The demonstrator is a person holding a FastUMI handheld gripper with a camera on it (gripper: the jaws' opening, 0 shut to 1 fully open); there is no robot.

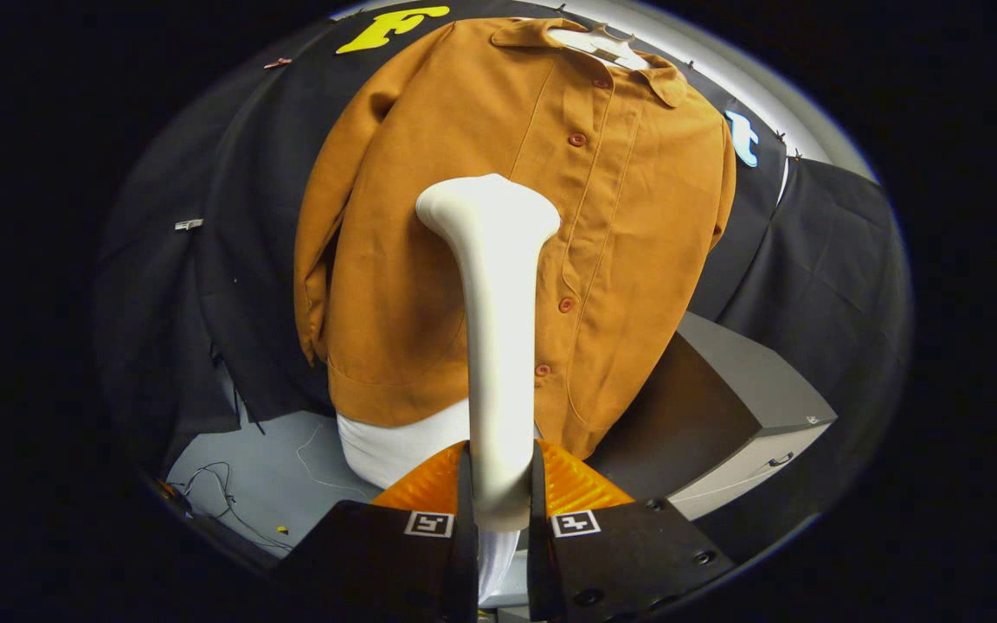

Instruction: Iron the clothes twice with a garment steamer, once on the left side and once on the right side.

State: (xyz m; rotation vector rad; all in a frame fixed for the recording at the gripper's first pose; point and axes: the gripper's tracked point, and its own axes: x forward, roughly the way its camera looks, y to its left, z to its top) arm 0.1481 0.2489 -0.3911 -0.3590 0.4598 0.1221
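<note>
Rust-orange buttoned shirt (498,242) of smooth cloth hangs on a white hanger (600,48) against the booth wall, front facing out. Right in front of the shirt, a white plastic garment steamer (496,346) stands upright, its handle clamped between both gripper (498,510) fingers. Grey cabinet (741,415) sits beside the shirt's hem.

A grey cabinet (749,407) stands beside loose wires (221,493) on the floor.
</note>
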